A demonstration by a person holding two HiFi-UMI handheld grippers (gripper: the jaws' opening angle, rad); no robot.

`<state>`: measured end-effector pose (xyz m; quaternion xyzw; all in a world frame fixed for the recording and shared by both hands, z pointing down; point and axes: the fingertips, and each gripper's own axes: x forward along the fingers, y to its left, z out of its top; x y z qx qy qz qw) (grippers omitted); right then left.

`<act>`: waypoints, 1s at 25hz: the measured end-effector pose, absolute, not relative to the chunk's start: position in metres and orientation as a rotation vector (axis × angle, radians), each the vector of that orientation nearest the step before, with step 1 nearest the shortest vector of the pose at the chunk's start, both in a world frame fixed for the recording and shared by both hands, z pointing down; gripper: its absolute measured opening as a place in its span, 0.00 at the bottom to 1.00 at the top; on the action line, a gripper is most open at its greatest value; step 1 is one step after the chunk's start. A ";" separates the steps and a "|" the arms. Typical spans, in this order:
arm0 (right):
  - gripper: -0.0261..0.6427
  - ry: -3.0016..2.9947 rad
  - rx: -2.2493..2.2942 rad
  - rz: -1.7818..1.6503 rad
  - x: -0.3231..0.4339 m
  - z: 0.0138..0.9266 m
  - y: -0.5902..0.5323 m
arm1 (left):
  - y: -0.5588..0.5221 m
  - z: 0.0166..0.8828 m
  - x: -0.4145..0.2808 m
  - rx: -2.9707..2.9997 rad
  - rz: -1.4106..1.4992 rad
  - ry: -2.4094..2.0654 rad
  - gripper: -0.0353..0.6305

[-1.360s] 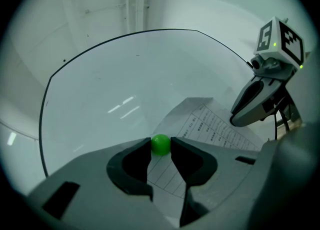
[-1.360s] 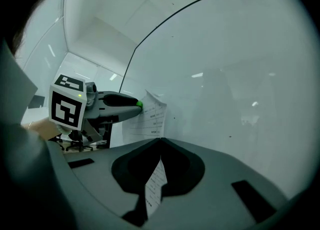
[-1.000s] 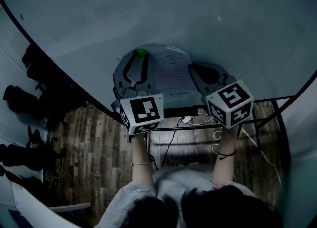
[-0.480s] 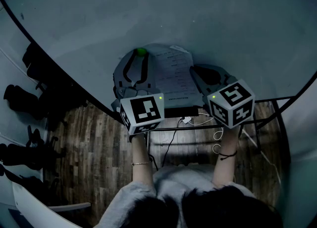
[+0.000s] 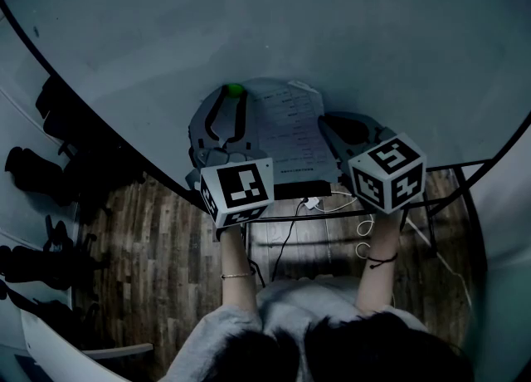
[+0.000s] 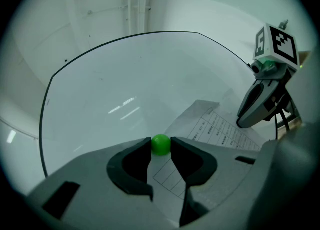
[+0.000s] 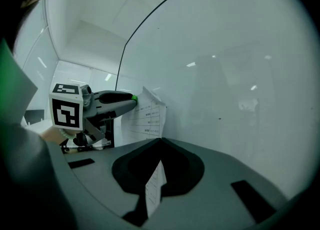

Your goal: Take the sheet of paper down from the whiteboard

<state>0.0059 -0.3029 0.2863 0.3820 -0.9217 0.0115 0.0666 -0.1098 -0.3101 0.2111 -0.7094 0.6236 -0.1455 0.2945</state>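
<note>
The sheet of paper [image 5: 294, 127] hangs flat on the whiteboard [image 5: 348, 31] near its lower edge. Its long axis runs up the board, and it lies between the two tools. The left tool [image 6: 161, 145] is closed on a green magnet ball [image 5: 236, 88] that sits at the sheet's upper left corner. The jaw tips touch the ball on either side. The right tool [image 7: 160, 140] is closed on the sheet's right-hand edge, and a strip of printed paper shows between its jaws.

So the sheet lies to the right of the left tool and to the left of the right one, with each tool already touching its part. The ball looks like the only thing pinning the sheet. Drawing the ball straight off the board would probably free it, leaving the sheet hanging from the right tool's hold.
</note>
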 end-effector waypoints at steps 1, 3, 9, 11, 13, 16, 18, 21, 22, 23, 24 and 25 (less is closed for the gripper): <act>0.04 -2.776 1.153 0.041 0.006 0.287 -0.303 | -0.310 0.211 -0.110 -1.890 -0.387 1.659 0.22; 0.04 -2.767 1.155 0.050 0.008 0.290 -0.303 | -0.311 0.215 -0.109 -1.899 -0.380 1.655 0.22; 0.04 -2.749 1.166 0.075 0.012 0.297 -0.303 | -0.311 0.216 -0.108 -1.907 -0.364 1.657 0.22; 0.04 -2.738 1.169 0.089 0.014 0.300 -0.303 | -0.311 0.217 -0.108 -1.909 -0.360 1.660 0.22; 0.04 -2.689 1.192 0.096 0.020 0.307 -0.305 | -0.311 0.218 -0.108 -1.913 -0.356 1.660 0.22; 0.04 -2.656 1.224 0.120 0.031 0.314 -0.306 | -0.311 0.217 -0.108 -1.916 -0.352 1.656 0.22; 0.04 -2.654 1.236 0.127 0.035 0.314 -0.306 | -0.311 0.216 -0.109 -1.917 -0.348 1.656 0.22; 0.04 -2.657 1.240 0.123 0.036 0.314 -0.306 | -0.311 0.216 -0.110 -1.913 -0.343 1.663 0.22; 0.04 -2.659 1.239 0.121 0.036 0.314 -0.306 | -0.311 0.216 -0.110 -1.912 -0.341 1.667 0.22; 0.04 -2.660 1.238 0.120 0.036 0.314 -0.305 | -0.311 0.217 -0.110 -1.912 -0.337 1.671 0.22; 0.04 -2.661 1.236 0.120 0.036 0.314 -0.305 | -0.311 0.216 -0.110 -1.913 -0.332 1.674 0.22; 0.04 -2.661 1.234 0.120 0.037 0.314 -0.305 | -0.311 0.216 -0.110 -1.917 -0.327 1.675 0.22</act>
